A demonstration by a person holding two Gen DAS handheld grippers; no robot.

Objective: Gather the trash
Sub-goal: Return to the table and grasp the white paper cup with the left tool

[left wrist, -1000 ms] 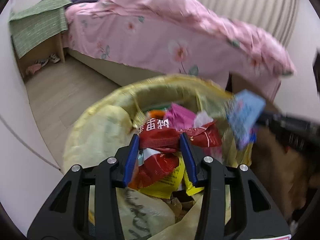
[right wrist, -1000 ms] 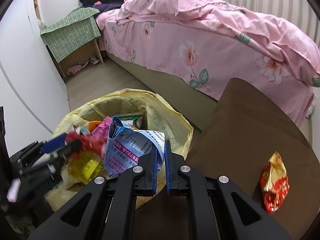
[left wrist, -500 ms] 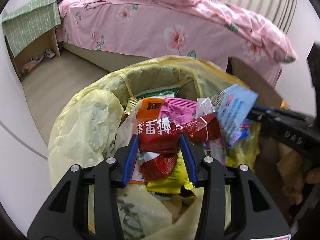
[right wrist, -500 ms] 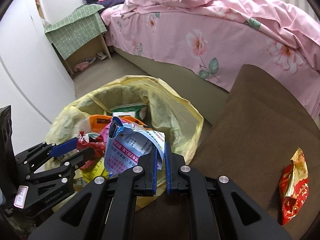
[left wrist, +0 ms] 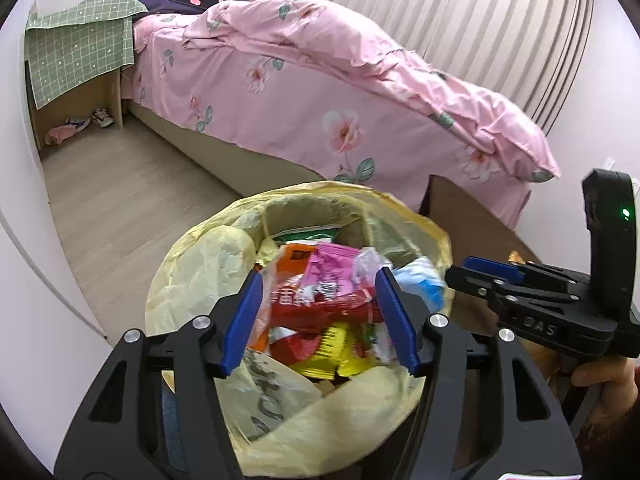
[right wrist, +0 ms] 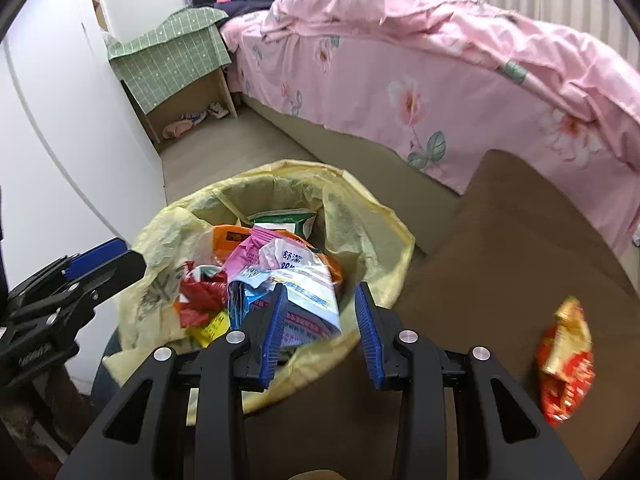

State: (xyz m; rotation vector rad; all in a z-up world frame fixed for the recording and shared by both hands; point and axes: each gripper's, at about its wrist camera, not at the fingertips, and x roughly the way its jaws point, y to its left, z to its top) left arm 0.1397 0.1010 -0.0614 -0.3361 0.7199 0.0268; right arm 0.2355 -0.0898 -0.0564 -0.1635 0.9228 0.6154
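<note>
A bin lined with a yellow bag (left wrist: 200, 264) (right wrist: 372, 216) is full of wrappers. My left gripper (left wrist: 320, 316) is open just above the bin, and a red wrapper (left wrist: 316, 304) lies loose on the heap between its jaws. My right gripper (right wrist: 320, 328) is open over the bin's near rim, and a blue and white packet (right wrist: 308, 288) lies on the heap in front of it. The right gripper also shows at the right of the left wrist view (left wrist: 480, 276). A red and gold snack wrapper (right wrist: 568, 360) lies on the brown table (right wrist: 500, 240).
A bed with a pink floral duvet (left wrist: 340, 92) (right wrist: 440, 60) stands behind the bin. A small wooden stand under a green checked cloth (left wrist: 76, 48) is by the wall at the left. The brown table is right of the bin. Pale wood floor (left wrist: 120, 184) lies between.
Both grippers have opened. The red wrapper and the blue and white packet have dropped onto the heap in the bin.
</note>
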